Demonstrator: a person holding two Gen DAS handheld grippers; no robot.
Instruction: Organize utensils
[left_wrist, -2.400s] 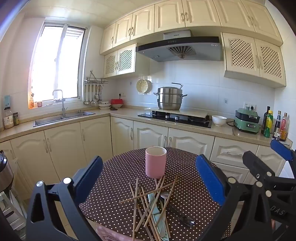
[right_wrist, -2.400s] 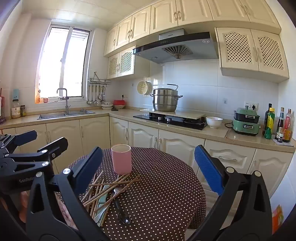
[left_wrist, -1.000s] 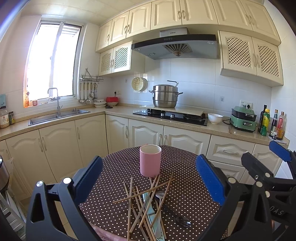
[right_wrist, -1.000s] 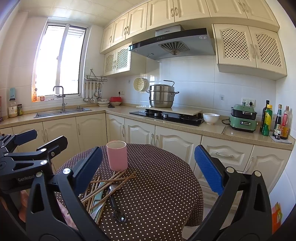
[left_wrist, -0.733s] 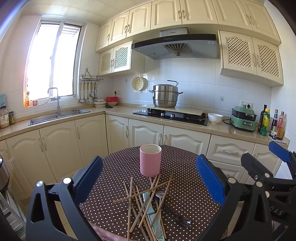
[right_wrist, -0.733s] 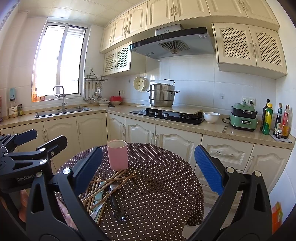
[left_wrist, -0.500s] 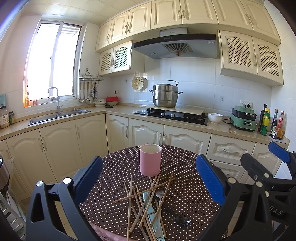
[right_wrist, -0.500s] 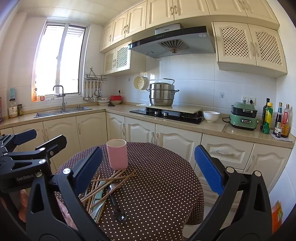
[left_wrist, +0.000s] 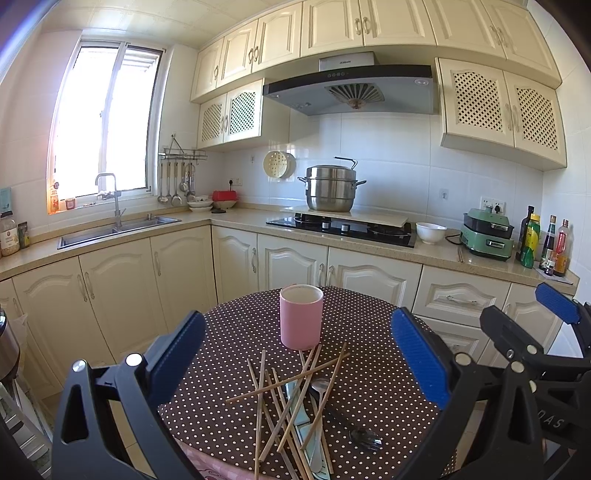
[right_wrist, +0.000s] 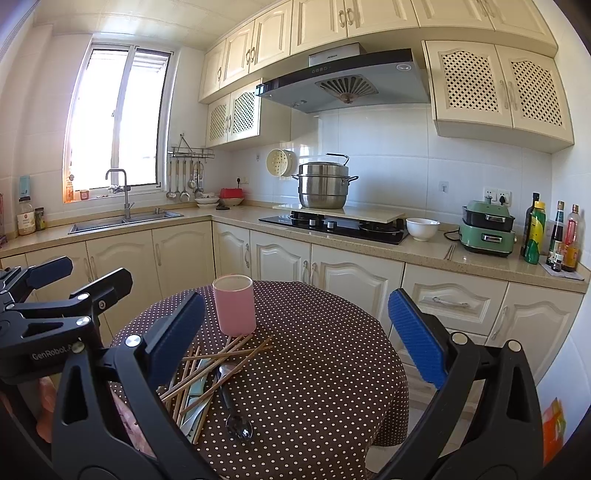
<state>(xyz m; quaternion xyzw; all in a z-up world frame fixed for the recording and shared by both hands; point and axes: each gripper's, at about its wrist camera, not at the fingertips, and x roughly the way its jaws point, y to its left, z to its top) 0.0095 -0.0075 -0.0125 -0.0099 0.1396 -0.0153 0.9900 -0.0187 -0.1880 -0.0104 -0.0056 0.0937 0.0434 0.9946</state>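
Observation:
A pink cup (left_wrist: 301, 317) (right_wrist: 234, 305) stands upright near the middle of a round table with a brown polka-dot cloth (left_wrist: 373, 373) (right_wrist: 321, 369). In front of it lies a crossed heap of several wooden chopsticks (left_wrist: 291, 391) (right_wrist: 218, 363), with a knife (left_wrist: 301, 417) and a dark-handled spoon (left_wrist: 354, 428) (right_wrist: 232, 410) among them. My left gripper (left_wrist: 298, 363) hovers open above the heap, nothing between its blue pads. My right gripper (right_wrist: 295, 338) is open too, over the table's right half. Each gripper shows at the edge of the other's view.
Cream kitchen cabinets wrap around behind the table. The counter carries a sink (left_wrist: 114, 230), a hob with a steel steamer pot (left_wrist: 330, 188), a white bowl (left_wrist: 430, 232), a green appliance (left_wrist: 487, 240) and bottles (left_wrist: 543, 243). Floor gaps lie between table and cabinets.
Both views have shifted slightly: the cup and utensils sit a little lower and nearer the centre than 2.4 s ago. Both grippers stay open; the utensils have not moved on the cloth.

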